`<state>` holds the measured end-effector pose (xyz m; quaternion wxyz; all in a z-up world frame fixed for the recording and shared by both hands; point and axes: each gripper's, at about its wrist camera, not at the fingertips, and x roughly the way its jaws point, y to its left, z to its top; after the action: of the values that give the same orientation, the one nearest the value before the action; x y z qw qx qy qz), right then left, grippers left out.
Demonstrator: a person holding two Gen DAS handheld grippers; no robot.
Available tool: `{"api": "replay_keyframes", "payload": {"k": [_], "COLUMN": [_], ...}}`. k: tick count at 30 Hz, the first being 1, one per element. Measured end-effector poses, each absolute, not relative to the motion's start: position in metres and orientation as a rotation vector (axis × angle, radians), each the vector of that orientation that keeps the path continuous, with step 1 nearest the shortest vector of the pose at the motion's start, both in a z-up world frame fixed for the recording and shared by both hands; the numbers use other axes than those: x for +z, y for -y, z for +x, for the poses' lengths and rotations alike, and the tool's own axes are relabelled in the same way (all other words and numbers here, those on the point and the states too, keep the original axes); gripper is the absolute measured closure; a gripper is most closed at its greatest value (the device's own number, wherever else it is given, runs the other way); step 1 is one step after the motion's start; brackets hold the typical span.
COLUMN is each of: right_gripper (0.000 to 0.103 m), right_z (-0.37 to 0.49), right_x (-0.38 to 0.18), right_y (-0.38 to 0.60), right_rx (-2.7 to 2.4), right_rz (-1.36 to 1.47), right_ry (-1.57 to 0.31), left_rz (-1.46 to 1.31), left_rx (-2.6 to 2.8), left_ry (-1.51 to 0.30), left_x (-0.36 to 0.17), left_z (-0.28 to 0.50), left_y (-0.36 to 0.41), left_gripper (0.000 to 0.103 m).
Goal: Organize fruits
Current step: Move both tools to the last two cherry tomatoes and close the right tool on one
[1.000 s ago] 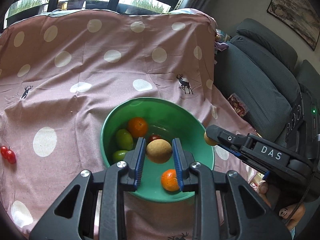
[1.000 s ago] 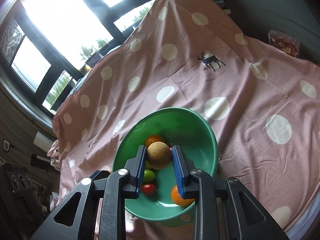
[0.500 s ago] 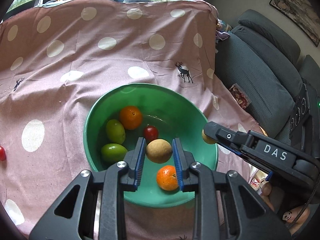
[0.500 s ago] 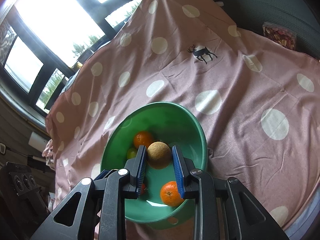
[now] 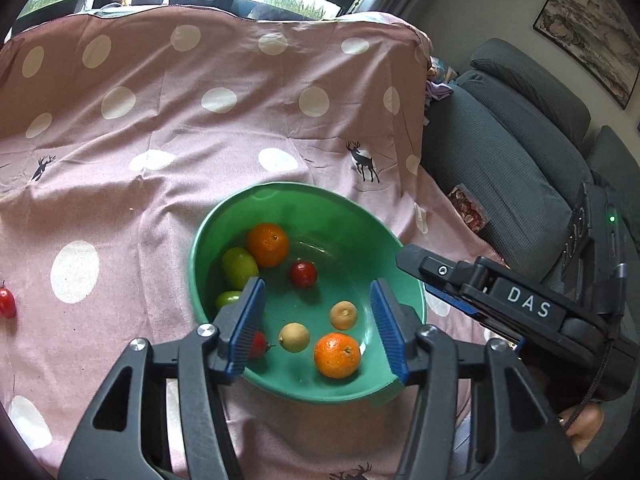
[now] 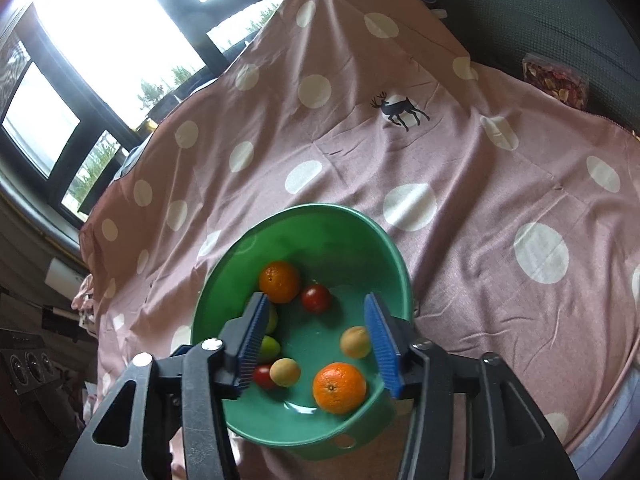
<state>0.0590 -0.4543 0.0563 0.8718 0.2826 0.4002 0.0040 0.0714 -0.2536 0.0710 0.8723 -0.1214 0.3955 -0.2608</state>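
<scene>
While both tools hang over the green bowl (image 5: 208,236) with nothing between their pads, most of the fruit already lies inside it. The left gripper (image 5: 318,322) is spread wide and holds nothing; the right gripper (image 6: 316,338) is likewise parted and empty above the same bowl. Inside sit two oranges (image 5: 267,244), two tan round fruits (image 5: 294,337), green fruits (image 5: 239,267) against the far-left wall, and small red tomatoes (image 5: 303,273). One red tomato (image 5: 7,307) lies out on the polka-dot cloth (image 5: 160,128), well apart from the bowl at the left edge of the left view. Judging by that, the sorting looks nearly done, with this stray piece left to collect; anything beyond the frame cannot be told.
</scene>
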Motion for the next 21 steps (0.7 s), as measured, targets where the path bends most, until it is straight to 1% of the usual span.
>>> {"api": "replay_keyframes", "payload": {"k": [1,2,3,4,5,8,12,17,21], "right_gripper": [0.044,0.043,0.04,0.037,0.032,0.031,0.031,0.031,0.031], "right_z": [0.058,0.058,0.057,0.057,0.057,0.057,0.057,0.054,0.064], "right_x": [0.058,0.061,0.063,0.064,0.066,0.07,0.077,0.093,0.087], "right_y": [0.453,0.451,0.449,0.447,0.444,0.434,0.41,0.357,0.294], "right_rx": [0.008,0.007,0.008,0.01,0.014,0.032,0.11,0.388,0.485], "right_rz": [0.587,0.581,0.573,0.566,0.562,0.549,0.538,0.579,0.511], "right_ry": [-0.826,-0.818,-0.812,-0.808,-0.803,-0.793,-0.797,-0.77,-0.831], "left_rz": [-0.26,-0.264,-0.273,-0.283,-0.288,-0.303,-0.316,-0.402,-0.505], "left_rx": [-0.539,-0.528,-0.517,-0.504,-0.49,-0.411,-0.273,-0.112,-0.046], "left_ry": [-0.822,-0.815,-0.803,-0.787,-0.772,-0.763,-0.762,-0.795,-0.816], "left_x": [0.074,0.077,0.081,0.083,0.086,0.09,0.085,0.065,0.051], "left_z": [0.069,0.067,0.065,0.061,0.058,0.052,0.047,0.046,0.053], "left_y": [0.247,0.24,0.232,0.222,0.211,0.171,0.107,0.022,-0.026], "left_gripper": [0.046,0.041,0.034,0.032,0.029,0.025,0.023,0.023,0.024]}}
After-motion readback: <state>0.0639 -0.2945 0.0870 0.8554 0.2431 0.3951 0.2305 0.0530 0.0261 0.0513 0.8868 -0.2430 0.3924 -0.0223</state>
